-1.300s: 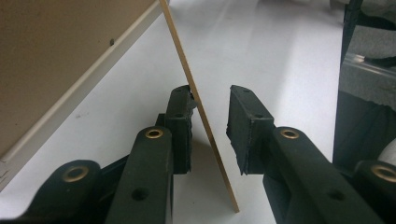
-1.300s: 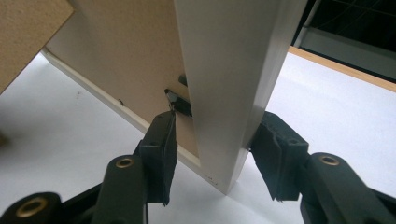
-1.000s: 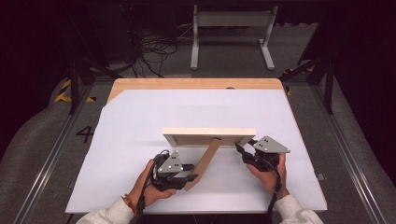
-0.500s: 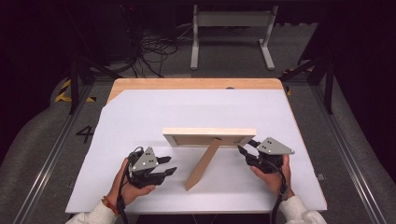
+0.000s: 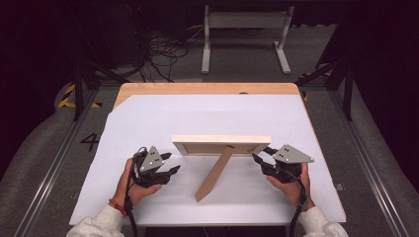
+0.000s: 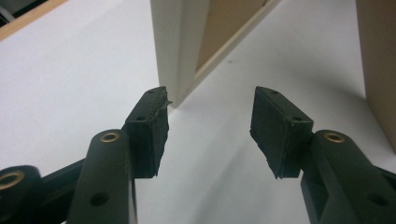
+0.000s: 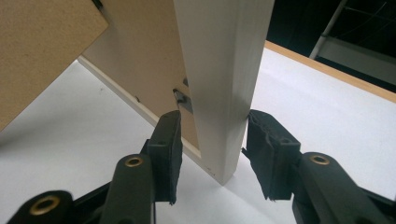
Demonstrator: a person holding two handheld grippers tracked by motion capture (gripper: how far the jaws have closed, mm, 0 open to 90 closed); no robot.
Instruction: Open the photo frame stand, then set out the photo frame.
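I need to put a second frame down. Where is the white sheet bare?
Bare: the white sheet behind the picture frame, and its far left. Crowded: the near strip, where the stand slants between the left gripper and right gripper.

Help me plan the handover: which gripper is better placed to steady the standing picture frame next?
Right. The right gripper already straddles the picture frame at its end edge, jaws either side. The left gripper sits open beside the frame's other end, gripping nothing.
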